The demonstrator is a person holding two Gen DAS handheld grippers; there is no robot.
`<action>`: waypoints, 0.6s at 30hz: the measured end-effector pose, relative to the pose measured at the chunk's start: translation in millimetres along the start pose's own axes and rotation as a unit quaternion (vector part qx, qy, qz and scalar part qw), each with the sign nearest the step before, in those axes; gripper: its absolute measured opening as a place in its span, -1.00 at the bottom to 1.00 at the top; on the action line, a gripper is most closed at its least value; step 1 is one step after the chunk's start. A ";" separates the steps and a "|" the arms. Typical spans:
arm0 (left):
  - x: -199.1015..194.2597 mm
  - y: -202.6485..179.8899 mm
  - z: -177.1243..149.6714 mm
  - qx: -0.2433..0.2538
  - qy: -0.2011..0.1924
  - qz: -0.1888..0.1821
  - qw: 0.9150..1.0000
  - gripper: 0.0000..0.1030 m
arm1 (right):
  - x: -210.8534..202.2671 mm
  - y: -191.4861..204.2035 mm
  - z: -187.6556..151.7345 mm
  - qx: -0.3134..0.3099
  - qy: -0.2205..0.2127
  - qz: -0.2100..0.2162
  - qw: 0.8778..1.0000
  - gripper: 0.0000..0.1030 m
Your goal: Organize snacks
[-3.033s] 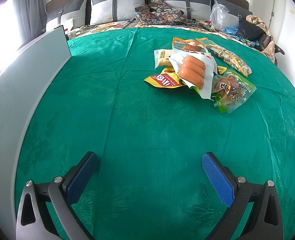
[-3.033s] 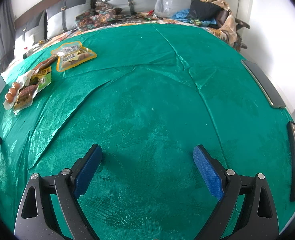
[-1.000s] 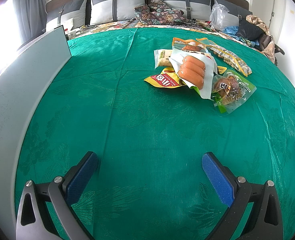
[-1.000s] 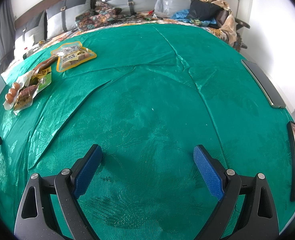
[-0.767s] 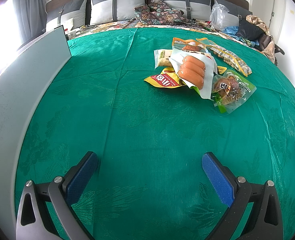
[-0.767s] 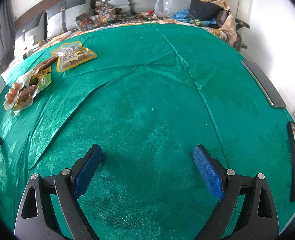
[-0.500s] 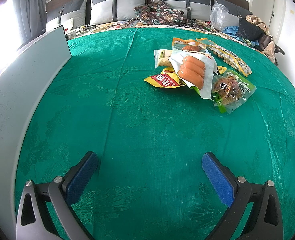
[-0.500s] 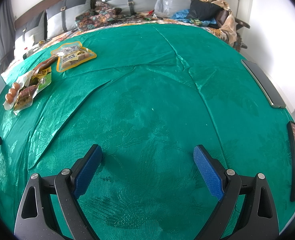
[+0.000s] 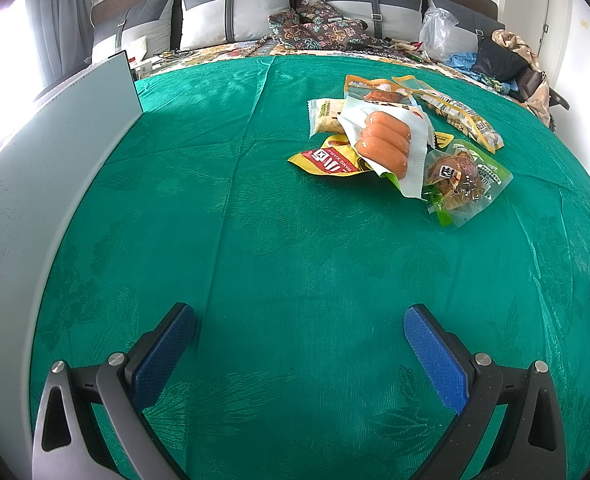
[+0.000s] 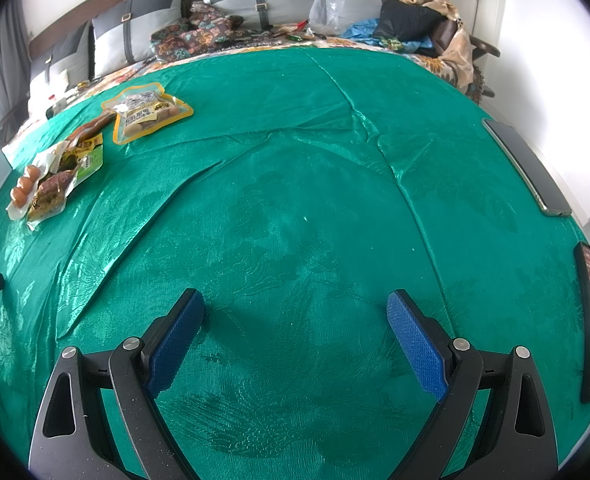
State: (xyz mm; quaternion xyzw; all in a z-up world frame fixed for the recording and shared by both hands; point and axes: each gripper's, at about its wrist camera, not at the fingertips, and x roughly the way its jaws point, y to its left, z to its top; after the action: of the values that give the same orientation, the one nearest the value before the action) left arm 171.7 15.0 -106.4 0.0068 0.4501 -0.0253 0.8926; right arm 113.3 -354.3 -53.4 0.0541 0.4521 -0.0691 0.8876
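Left wrist view. Left gripper [image 9: 299,320] spread wide, grasping nothing, low over bare green cloth [image 9: 255,240]. Snack pile ahead and right of centre, well apart from the blue pads [image 9: 435,356]: sausage pack [image 9: 385,140] uppermost, overlapping a yellow-red packet [image 9: 329,160] and a small pale packet [image 9: 325,114]; green-edged meat pouch [image 9: 461,178] touching its right side; long yellow-trimmed strip pack [image 9: 451,110] behind. Heaped loosely, evidently unsorted. Grey panel [image 9: 27,184] standing along the left edge of the cloth; purpose not determinable. Judged: sorting not yet begun; open jaws suited to a first reach toward the pile.

Right wrist view. Right gripper [image 10: 295,312] likewise released, empty, over an unoccupied stretch of cloth. Same pile far to the left; yellow-bordered pouch [image 10: 147,114] lying nearest, apart from the remainder. Two phones [image 10: 527,164] at the right edge, clear of the working area. Bare centre likely available for laying packets out.
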 end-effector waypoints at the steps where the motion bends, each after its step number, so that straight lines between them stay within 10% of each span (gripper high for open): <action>1: -0.1 0.0 -0.1 0.000 0.000 0.000 1.000 1.00 | 0.0 0.0 0.0 0.000 0.000 0.000 1.000 0.85; 12: 0.5 -0.4 0.0 0.003 0.002 -0.003 1.000 1.00 | 0.1 0.0 0.0 0.000 0.000 0.000 1.000 0.85; 18: 0.8 1.1 30.1 0.044 0.053 -0.065 0.996 0.99 | 0.3 0.4 0.0 0.000 0.000 0.000 1.000 0.85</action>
State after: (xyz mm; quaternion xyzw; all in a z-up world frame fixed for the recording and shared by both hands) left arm 196.5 15.0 -89.2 0.0183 0.4943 -0.1024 0.8630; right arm 113.6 -354.0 -53.6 0.0538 0.4520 -0.0695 0.8877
